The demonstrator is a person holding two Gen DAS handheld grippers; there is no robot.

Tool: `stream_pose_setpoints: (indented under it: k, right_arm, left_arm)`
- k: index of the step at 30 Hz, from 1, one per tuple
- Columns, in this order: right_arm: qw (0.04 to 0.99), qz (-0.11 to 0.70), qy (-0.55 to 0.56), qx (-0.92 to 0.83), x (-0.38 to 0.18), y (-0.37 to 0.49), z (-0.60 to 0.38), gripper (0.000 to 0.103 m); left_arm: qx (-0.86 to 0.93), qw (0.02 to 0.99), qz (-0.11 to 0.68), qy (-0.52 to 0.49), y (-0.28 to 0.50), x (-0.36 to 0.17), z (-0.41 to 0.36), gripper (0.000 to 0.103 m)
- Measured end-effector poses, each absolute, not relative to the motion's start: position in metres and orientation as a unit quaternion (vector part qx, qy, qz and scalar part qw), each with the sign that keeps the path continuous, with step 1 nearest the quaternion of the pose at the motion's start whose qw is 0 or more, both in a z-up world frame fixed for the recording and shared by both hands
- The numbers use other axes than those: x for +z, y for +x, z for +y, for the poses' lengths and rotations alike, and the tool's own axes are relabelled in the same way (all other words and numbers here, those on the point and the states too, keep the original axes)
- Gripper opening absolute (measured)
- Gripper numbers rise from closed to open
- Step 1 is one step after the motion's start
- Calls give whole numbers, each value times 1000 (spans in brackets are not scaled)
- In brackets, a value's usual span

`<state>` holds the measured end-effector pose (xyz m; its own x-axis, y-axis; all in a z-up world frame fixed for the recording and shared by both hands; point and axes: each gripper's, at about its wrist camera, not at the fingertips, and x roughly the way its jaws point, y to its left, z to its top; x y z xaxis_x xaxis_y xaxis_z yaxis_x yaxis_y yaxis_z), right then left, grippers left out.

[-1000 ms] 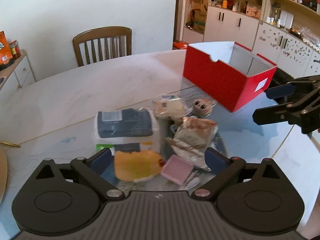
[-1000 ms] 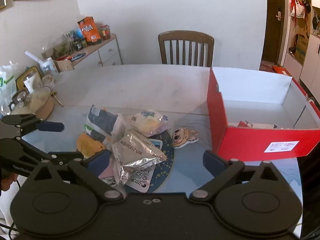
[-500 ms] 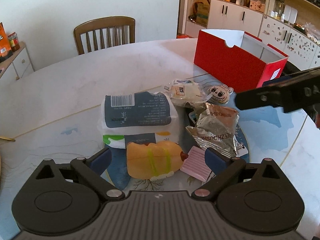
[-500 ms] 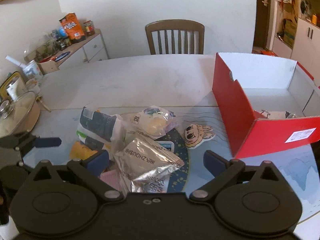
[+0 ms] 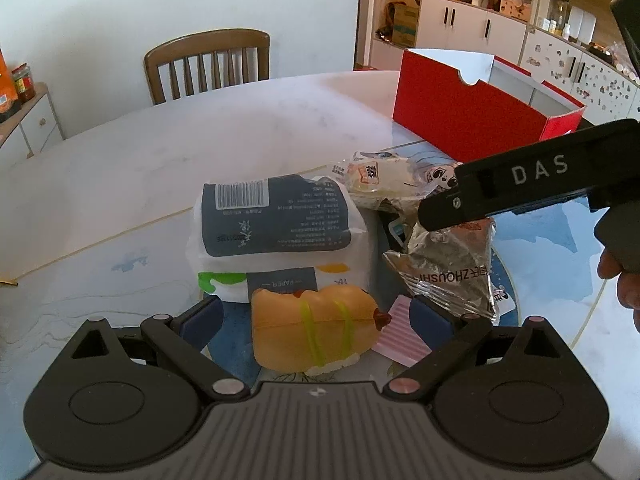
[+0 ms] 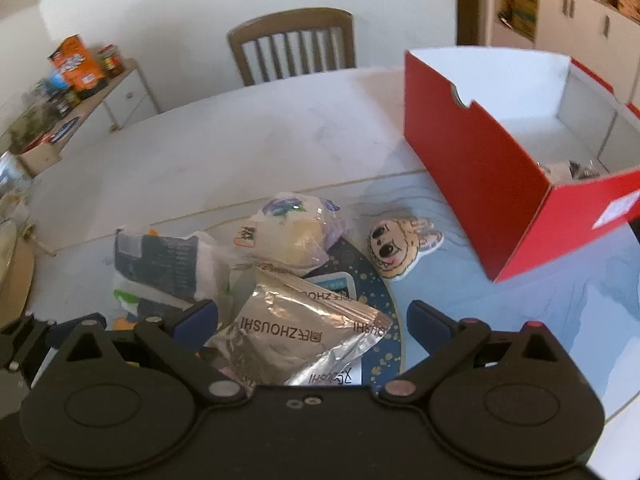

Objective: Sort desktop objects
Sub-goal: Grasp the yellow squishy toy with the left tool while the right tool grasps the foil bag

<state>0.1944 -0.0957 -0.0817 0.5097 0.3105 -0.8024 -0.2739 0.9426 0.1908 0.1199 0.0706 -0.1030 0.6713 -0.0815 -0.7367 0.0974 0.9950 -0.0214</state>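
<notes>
Clutter sits piled near-centre on the tabletop (image 5: 168,160): left claw (image 5: 316,316) spread astride hot-dog toy (image 5: 316,330), right claw (image 6: 312,316) spread over foil packet (image 6: 296,344); crowded neighbours risk getting snagged, far from red box (image 6: 472,168).

red box (image 6: 472,184) (white inside), silver foil packet (image 6: 296,344) — pink ribbed pad (image 5: 404,332)

White wall (image 5: 160,8) behind, a wooden chair (image 5: 208,64) at the pale marble worktop (image 5: 200,140), white cabinets (image 5: 480,28) off right, low sideboard (image 6: 120,96) left, daylight throughout.
</notes>
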Motion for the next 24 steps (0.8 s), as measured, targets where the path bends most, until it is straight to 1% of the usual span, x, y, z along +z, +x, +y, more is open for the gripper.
stream_pose_setpoints:
  k: [9, 12, 16, 18, 20, 21, 24]
  right_arm:
    - [855, 488, 18, 174, -96, 195, -90, 101]
    - [852, 491, 18, 181, -97, 197, -89, 98]
    - [847, 495, 24, 190, -98, 199, -89, 91]
    - [846, 496, 23, 192, -98, 199, -88, 91]
    - [846, 495, 21, 195, -97, 199, -87, 90]
    - [846, 495, 20, 197, -97, 198, -87, 89]
    - [845, 496, 21, 200, -97, 199, -86, 87]
  left_arm:
    - [-53, 910, 410, 8, 124, -112, 68, 100]
    - [-52, 911, 408, 10, 126, -112, 67, 99]
    - [-49, 912, 407, 14, 126, -113, 66, 98]
    - [-48, 911, 409, 19, 126, -113, 65, 95]
    - [-48, 910, 412, 23, 126, -113, 64, 84]
    - [-48, 909, 413, 24, 127, -113, 63, 81]
    - [-45, 910, 412, 22, 127, -113, 63, 79]
